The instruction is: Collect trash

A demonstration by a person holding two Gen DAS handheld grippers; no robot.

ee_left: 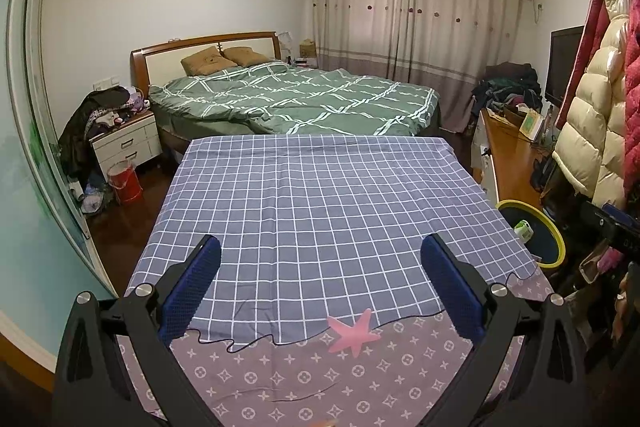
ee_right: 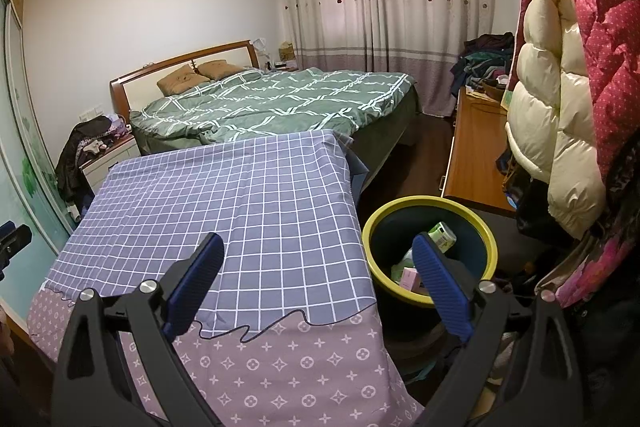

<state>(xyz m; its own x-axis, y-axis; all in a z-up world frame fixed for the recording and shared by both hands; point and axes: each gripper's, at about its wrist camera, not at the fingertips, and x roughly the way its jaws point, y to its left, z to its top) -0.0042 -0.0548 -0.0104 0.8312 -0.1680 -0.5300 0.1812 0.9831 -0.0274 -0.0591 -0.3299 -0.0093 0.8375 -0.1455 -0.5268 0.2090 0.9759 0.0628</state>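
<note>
A dark bin with a yellow rim (ee_right: 430, 202) stands on the floor just right of the cloth-covered table (ee_right: 224, 195). Inside it lie a green-and-white package (ee_right: 442, 235) and pink and pale wrappers (ee_right: 408, 275). My right gripper (ee_right: 318, 259) is open and holds nothing; its right finger hangs over the bin's near side, its left finger over the table. In the left wrist view the bin (ee_left: 554, 227) shows at the table's right edge with the green-and-white package (ee_left: 523, 230) in it. My left gripper (ee_left: 320, 259) is open over the checked cloth (ee_left: 320, 195), nothing between its fingers.
A bed with a green quilt (ee_left: 296, 99) lies beyond the table. A wooden dresser (ee_right: 472, 155) and hanging padded coats (ee_right: 560, 107) crowd the right side. A white nightstand piled with clothes (ee_left: 124, 139) and a red bucket (ee_left: 125, 183) sit at left.
</note>
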